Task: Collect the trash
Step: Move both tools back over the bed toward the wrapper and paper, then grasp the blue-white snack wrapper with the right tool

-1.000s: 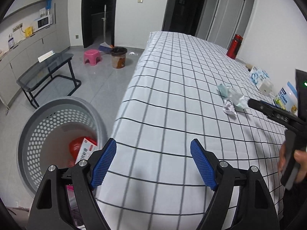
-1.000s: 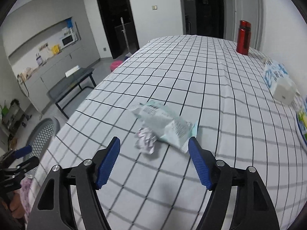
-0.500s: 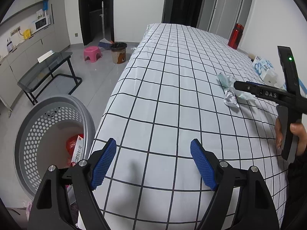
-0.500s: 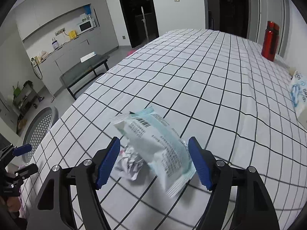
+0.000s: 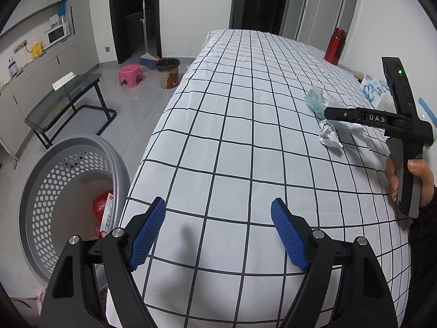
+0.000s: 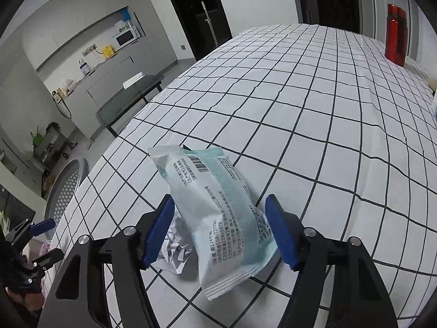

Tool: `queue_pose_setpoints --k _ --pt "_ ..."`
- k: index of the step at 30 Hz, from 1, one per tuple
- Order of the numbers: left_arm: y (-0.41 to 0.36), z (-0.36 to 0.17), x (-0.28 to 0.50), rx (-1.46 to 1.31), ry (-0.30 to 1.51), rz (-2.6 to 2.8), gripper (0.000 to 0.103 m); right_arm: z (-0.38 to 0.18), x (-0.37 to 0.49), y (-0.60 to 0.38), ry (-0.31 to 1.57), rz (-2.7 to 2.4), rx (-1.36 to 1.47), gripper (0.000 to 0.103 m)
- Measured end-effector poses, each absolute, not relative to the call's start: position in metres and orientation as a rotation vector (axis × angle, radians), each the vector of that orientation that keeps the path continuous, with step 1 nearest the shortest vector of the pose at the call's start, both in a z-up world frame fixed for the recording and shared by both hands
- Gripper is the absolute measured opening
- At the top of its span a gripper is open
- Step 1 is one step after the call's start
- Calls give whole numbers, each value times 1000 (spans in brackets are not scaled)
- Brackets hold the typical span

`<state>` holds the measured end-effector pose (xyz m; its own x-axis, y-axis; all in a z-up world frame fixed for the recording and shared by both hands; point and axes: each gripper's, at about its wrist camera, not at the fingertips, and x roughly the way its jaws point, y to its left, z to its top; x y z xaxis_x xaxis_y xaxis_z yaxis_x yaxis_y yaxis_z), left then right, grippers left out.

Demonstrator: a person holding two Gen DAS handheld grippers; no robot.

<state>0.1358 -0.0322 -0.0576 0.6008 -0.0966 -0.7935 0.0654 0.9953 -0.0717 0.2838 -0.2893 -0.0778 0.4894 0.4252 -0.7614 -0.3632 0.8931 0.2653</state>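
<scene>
Red bottle (image 5: 335,46) stands upper right on the checked bed (image 5: 245,125); pink stool (image 5: 131,75), microwave (image 5: 58,34) upper left.

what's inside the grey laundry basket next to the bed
Inside the grey laundry basket lie a red wrapper and a white printed box. The basket's rim and the left gripper cover the rest of the bottom.

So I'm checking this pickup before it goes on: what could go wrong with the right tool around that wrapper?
1. The right tool has just been closing with the wrapper between its pads, and its left pad sits right by the crumpled paper; it might pinch or drag that too.
2. The puffy wrapper could slip out.
3. The basket stands on the floor off the table edge, so a drop on the way may miss it.
</scene>
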Motion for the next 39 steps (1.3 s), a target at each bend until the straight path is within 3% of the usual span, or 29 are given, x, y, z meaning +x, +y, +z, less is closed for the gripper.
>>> queue_pose_setpoints --k 2,4,29,33,39 --pt "-33 -58 136 -35 923 -96 78 -77 281 -291 943 473 78 59" --pt "-34 -57 136 -34 922 -99 78 -75 278 -292 939 482 97 47" --pt "-115 -43 163 27 868 -256 78 -50 161 -370 801 136 361 43" --pt "-131 -38 176 29 854 -244 87 -51 136 -383 782 86 405 43" --pt "-153 -43 193 50 862 -235 90 -52 106 -388 751 45 428 43"
